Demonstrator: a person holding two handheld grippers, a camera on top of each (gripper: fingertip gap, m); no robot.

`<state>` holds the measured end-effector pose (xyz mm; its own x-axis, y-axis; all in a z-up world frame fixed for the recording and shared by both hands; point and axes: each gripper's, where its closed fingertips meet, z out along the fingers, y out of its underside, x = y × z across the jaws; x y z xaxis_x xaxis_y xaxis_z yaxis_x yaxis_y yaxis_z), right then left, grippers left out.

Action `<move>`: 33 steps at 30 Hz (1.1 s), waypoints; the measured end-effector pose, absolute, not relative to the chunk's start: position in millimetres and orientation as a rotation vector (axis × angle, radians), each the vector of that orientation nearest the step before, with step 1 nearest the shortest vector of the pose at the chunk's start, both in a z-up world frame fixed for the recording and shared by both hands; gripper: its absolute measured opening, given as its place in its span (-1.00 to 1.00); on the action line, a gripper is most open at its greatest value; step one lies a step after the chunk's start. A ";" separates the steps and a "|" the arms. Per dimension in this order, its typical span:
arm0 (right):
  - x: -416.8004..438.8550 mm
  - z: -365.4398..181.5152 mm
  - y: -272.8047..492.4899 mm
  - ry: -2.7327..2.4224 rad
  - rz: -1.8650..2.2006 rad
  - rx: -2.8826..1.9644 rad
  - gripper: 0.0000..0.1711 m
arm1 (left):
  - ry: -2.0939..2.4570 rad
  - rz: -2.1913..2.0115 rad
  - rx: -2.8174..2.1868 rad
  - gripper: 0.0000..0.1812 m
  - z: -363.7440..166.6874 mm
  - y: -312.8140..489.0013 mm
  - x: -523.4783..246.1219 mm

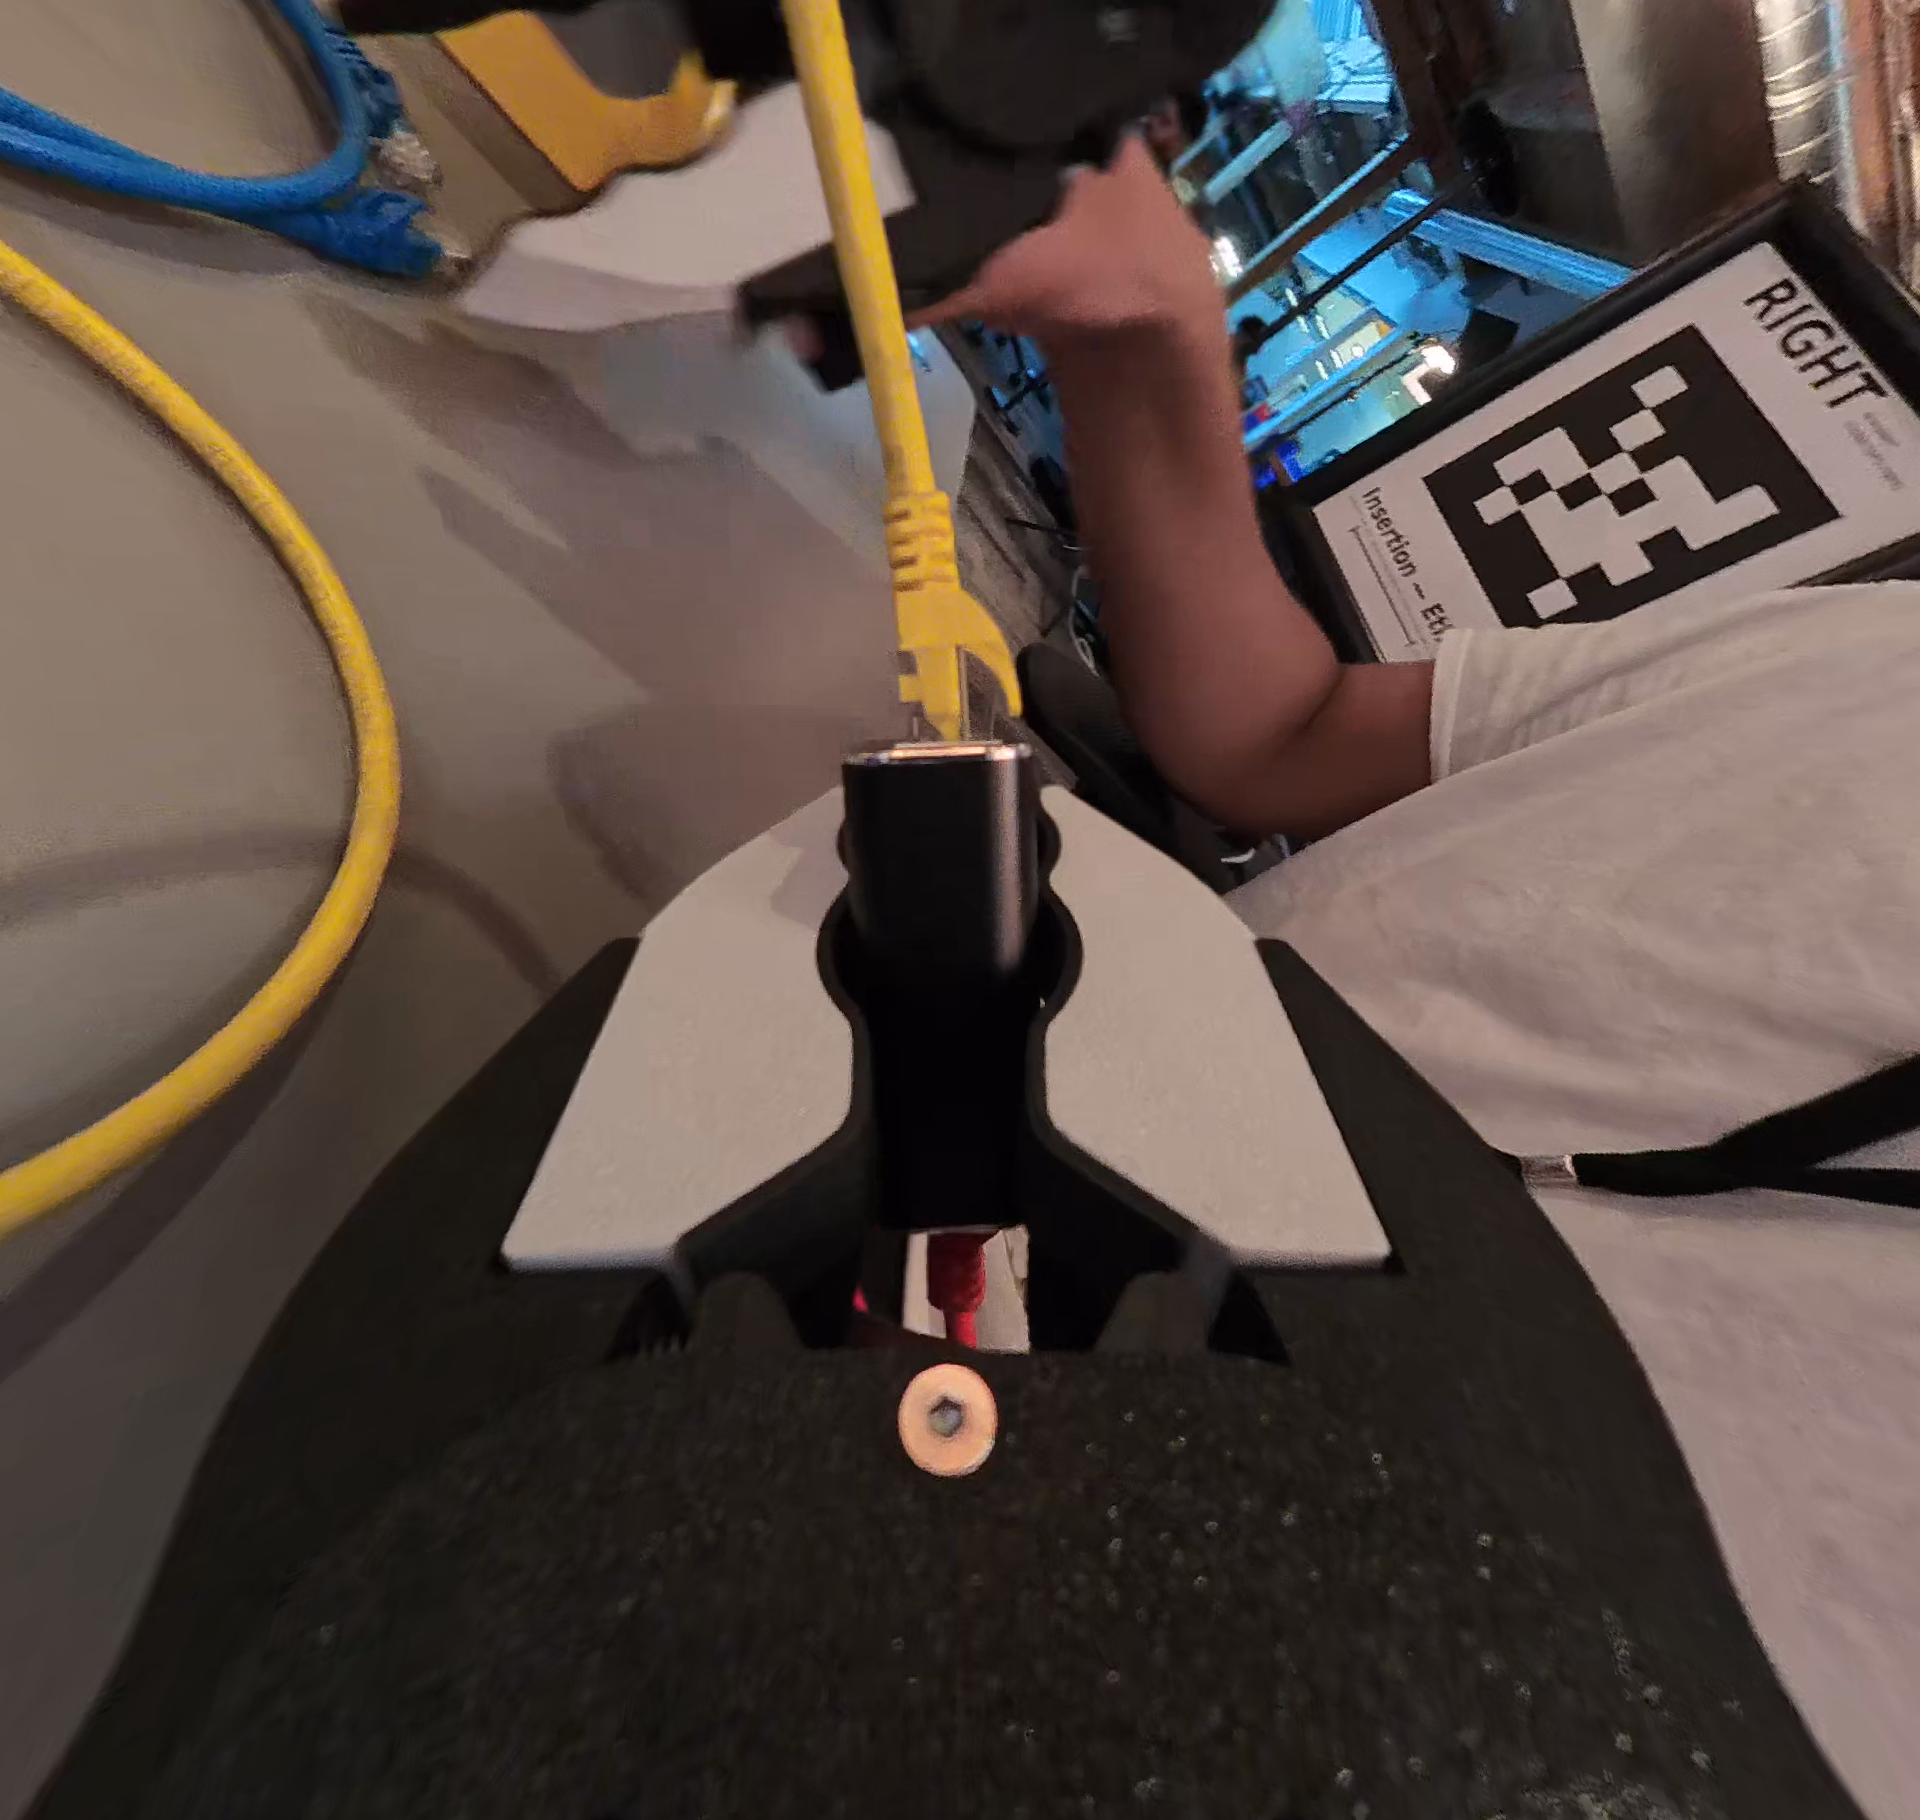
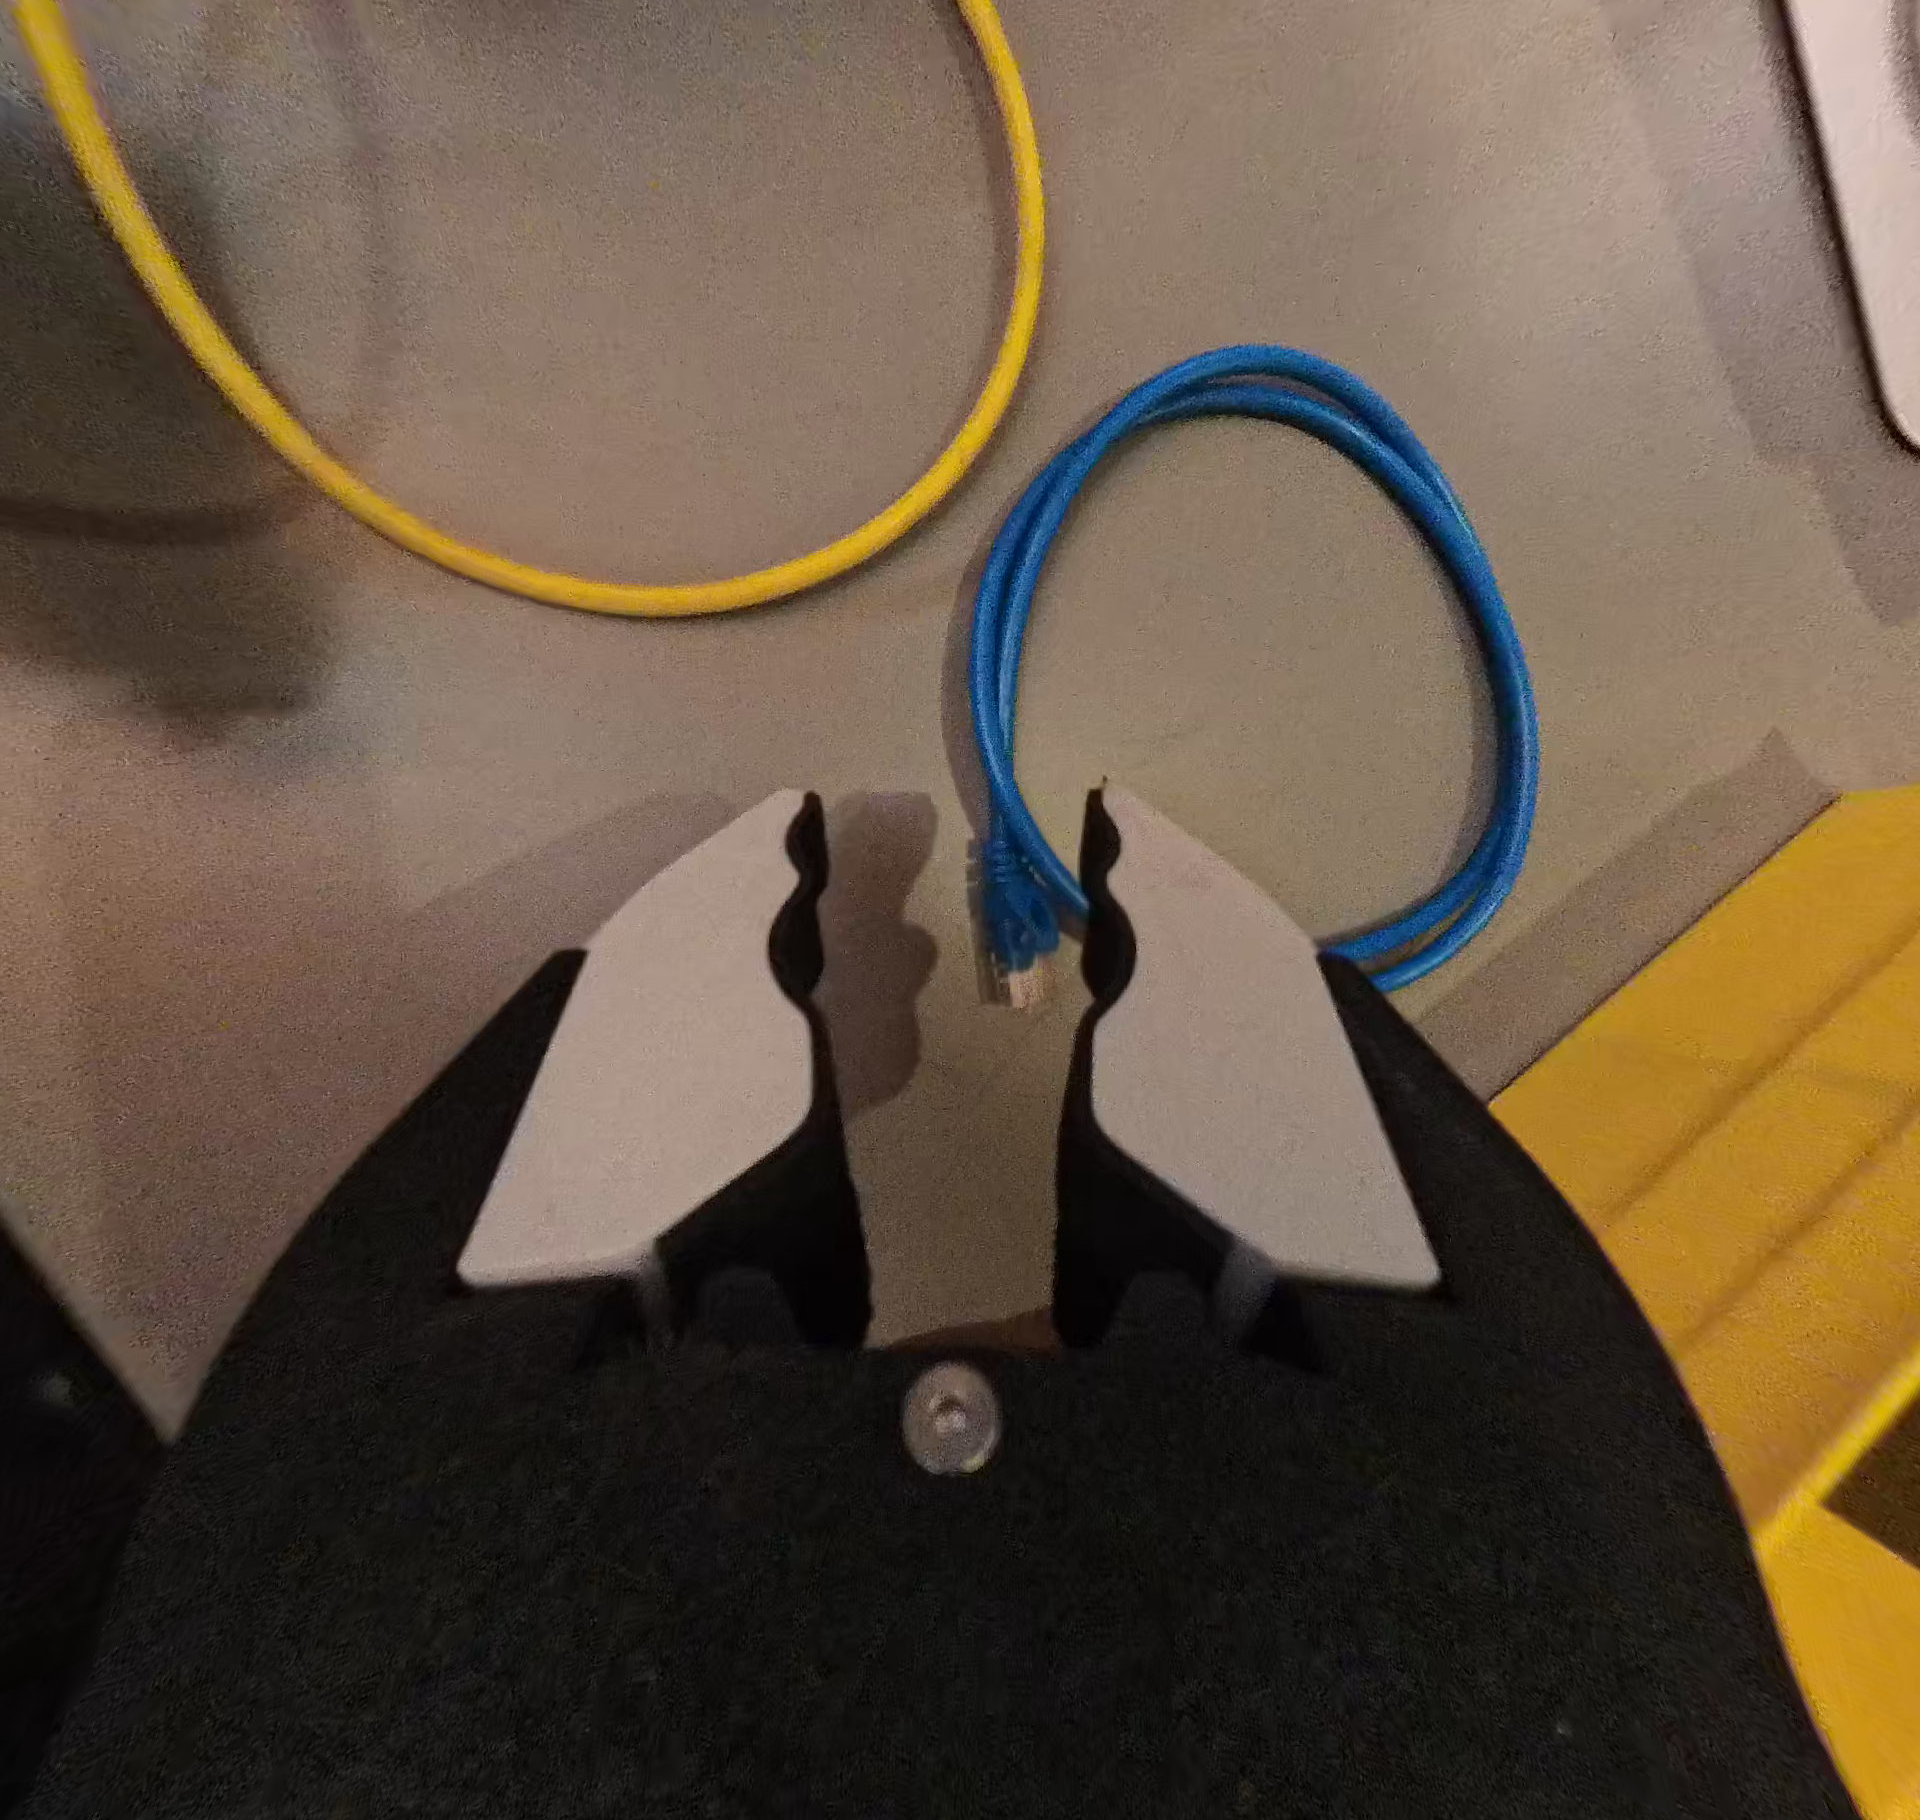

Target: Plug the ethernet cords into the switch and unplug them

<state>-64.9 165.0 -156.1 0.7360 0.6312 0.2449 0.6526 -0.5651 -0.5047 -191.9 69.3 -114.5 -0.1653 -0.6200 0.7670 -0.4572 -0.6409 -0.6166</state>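
Between the spread right gripper (image 2: 948,897) fingertips lies the blue cord (image 2: 1013,923) plug, axis along them; left gripper (image 1: 940,835) clamps the switch (image 1: 935,866).

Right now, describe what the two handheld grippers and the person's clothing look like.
Both look alike. The left gripper and right gripper each have a black, rough-textured body, a pale round screw head at its centre, and two light grey fingers with wavy black inner edges forming the jaws. The person wears a white short-sleeved shirt crossed by a black strap.
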 end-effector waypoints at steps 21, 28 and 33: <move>-13.3 60.1 105.3 -0.702 -0.042 -1.888 -0.94 | 1.261 -2.019 -1.860 -0.71 -112.8 64.7 -185.7; 87.8 18.3 60.0 -0.648 -0.275 -2.212 -0.94 | 1.329 -2.011 -1.824 -0.71 -111.7 54.1 -175.0; 114.2 -61.7 83.6 -0.745 -0.131 -2.548 -0.94 | 1.362 -2.064 -1.794 -0.71 -106.1 46.3 -157.1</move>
<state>114.2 83.6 -61.7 0.8472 0.4839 0.2192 0.5296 -0.7371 -0.4197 -157.1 46.3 -106.1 -0.3076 -0.5808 0.7537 -0.4642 -0.5998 -0.6517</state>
